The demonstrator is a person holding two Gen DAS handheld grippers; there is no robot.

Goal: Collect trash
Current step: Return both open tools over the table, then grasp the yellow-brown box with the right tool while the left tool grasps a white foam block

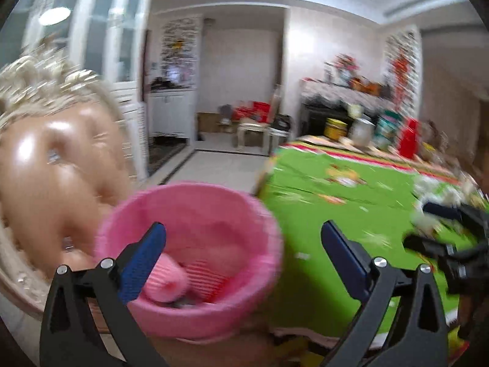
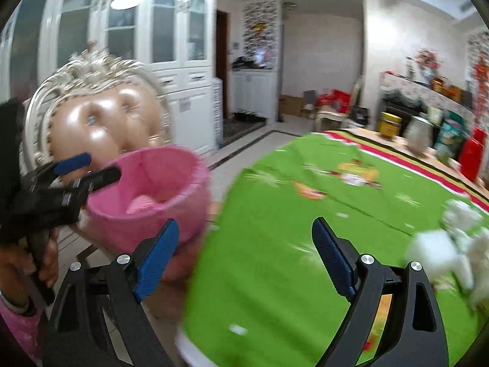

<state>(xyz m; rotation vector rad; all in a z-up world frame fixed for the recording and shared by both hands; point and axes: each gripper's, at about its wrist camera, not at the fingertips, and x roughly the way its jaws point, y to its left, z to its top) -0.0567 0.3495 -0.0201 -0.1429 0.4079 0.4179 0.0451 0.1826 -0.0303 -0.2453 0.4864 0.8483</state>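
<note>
A pink basket (image 1: 195,244) stands beside the left edge of the table with the green cloth (image 1: 351,189); it also shows in the right wrist view (image 2: 152,195). Something pink lies inside it (image 1: 166,281). White crumpled trash (image 2: 452,244) lies on the cloth at the right; it also shows in the left wrist view (image 1: 440,192). My left gripper (image 1: 241,263) is open and empty over the basket's near rim. My right gripper (image 2: 244,260) is open and empty over the table's left edge; it shows in the left wrist view (image 1: 428,223).
An ornate chair with a tan padded back (image 2: 107,122) stands behind the basket. Jars, a metal pot and a red box (image 2: 472,153) stand along the table's far side. White cabinets (image 2: 171,46) line the left wall.
</note>
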